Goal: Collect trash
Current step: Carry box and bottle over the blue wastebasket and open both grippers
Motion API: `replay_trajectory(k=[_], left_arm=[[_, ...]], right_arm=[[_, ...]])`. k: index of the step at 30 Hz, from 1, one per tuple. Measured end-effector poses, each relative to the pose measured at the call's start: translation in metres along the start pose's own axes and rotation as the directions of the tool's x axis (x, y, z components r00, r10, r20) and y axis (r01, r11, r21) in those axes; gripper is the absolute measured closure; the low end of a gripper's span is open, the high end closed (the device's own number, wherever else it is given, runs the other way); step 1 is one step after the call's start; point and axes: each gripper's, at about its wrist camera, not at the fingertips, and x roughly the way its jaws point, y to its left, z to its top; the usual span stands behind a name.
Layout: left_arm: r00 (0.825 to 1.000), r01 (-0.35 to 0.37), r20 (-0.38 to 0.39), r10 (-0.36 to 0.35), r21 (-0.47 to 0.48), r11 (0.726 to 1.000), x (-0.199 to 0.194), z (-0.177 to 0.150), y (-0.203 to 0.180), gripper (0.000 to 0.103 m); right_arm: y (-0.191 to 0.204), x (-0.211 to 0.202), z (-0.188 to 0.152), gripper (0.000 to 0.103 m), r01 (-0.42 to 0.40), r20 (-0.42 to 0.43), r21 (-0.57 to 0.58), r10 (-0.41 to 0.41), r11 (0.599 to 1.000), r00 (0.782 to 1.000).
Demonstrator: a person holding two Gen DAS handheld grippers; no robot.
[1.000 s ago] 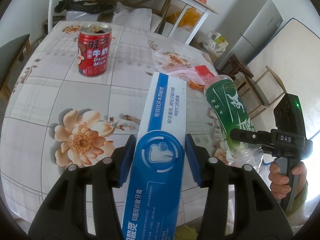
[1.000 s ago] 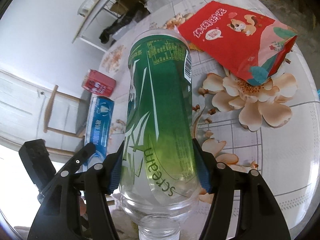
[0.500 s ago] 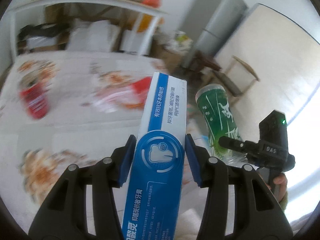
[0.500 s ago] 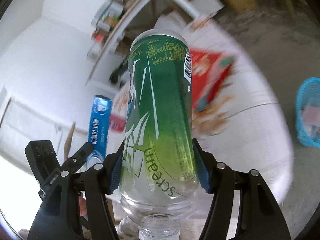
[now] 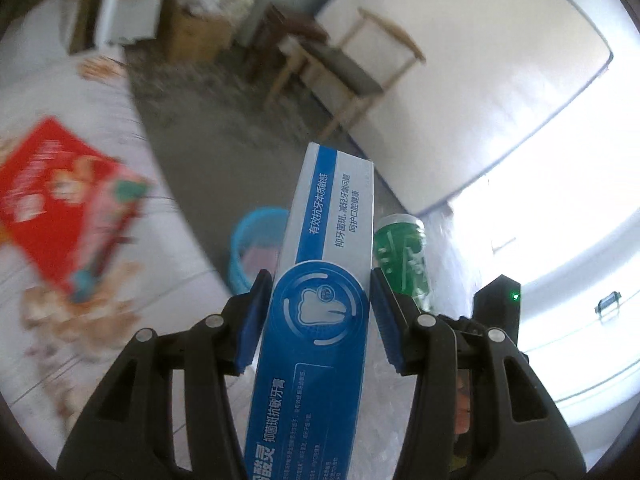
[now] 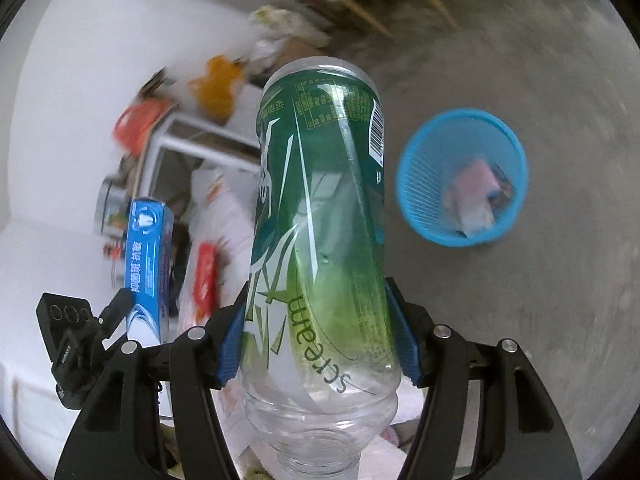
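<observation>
Round table [image 5: 80, 208] under a white floral cloth at the left of the left wrist view, badly blurred. On it, near the edge, a red snack bag [image 5: 68, 196] with white lettering too smeared to read. Grey concrete floor beyond, with a wooden chair [image 5: 344, 68] far off.

Blue mesh wastebasket [image 6: 460, 178] on the floor, right of centre in the right wrist view, holding pink and pale scraps; in the left wrist view half hidden behind the carton, just past the table edge.

Empty plastic bottle [image 6: 320, 216], clear with a green label, clamped between the 2 blue pads of the right gripper [image 6: 318, 338], base pointing away, uncapped neck toward the camera. "scream" legible in green near the shoulder; barcode and fine print at the far end, too small to read.

Blue and white toothpaste carton [image 5: 320, 304], pinched lengthwise by the left gripper [image 5: 318, 314], pads pressed on both long sides. Tooth emblem in a blue circle; Chinese lines including "有效抗牙本质敏感" and, nearer, "抑菌斑抗敏牙膏".

Both items held in the air, near the wastebasket, bottle right of carton.
</observation>
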Motion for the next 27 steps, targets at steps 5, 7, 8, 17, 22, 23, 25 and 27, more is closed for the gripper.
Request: replay_trajectory(k=[5, 7, 8, 17, 22, 23, 25, 27], left_arm=[[0.994, -0.028, -0.107, 0.029, 0.005, 1.0, 0.076, 0.019, -0.013, 0.055], [0.991, -0.038, -0.124, 0.039, 0.013, 0.999, 0.104, 0.033, -0.02, 0.055], [0.991, -0.042, -0.127, 0.044, 0.019, 0.999, 0.116, 0.043, -0.022, 0.05], [0.994, -0.04, -0.104, 0.043, 0.032, 0.999, 0.125, 0.048, -0.021, 0.027], [0.994, -0.067, -0.077, 0.073, 0.079, 0.995, 0.09, 0.017, -0.011, 0.027], [0.995, -0.064, -0.071, 0.07, 0.076, 0.995, 0.085, 0.014, -0.009, 0.027], [0.996, -0.073, -0.051, 0.077, 0.063, 0.995, 0.068, 0.004, -0.002, 0.027], [0.997, -0.076, -0.03, 0.077, 0.05, 0.996, 0.056, -0.001, 0.002, 0.027]], right_arm=[[-0.048, 0.028, 0.018, 0.042, 0.004, -0.032, 0.145, 0.001, 0.989, 0.999], [-0.06, 0.044, 0.028, 0.042, -0.005, -0.037, 0.202, 0.012, 0.979, 0.999], [-0.067, 0.053, 0.039, 0.042, -0.01, -0.034, 0.237, 0.018, 0.971, 0.999], [-0.127, 0.148, 0.104, 0.033, 0.191, -0.061, 0.303, -0.181, 0.934, 0.982], [-0.142, 0.173, 0.094, 0.034, 0.285, -0.112, 0.263, -0.264, 0.922, 0.958], [-0.141, 0.173, 0.091, 0.034, 0.287, -0.113, 0.261, -0.266, 0.922, 0.957], [-0.143, 0.169, 0.085, 0.034, 0.291, -0.11, 0.254, -0.271, 0.922, 0.956], [-0.14, 0.164, 0.084, 0.034, 0.296, -0.104, 0.246, -0.278, 0.923, 0.955]])
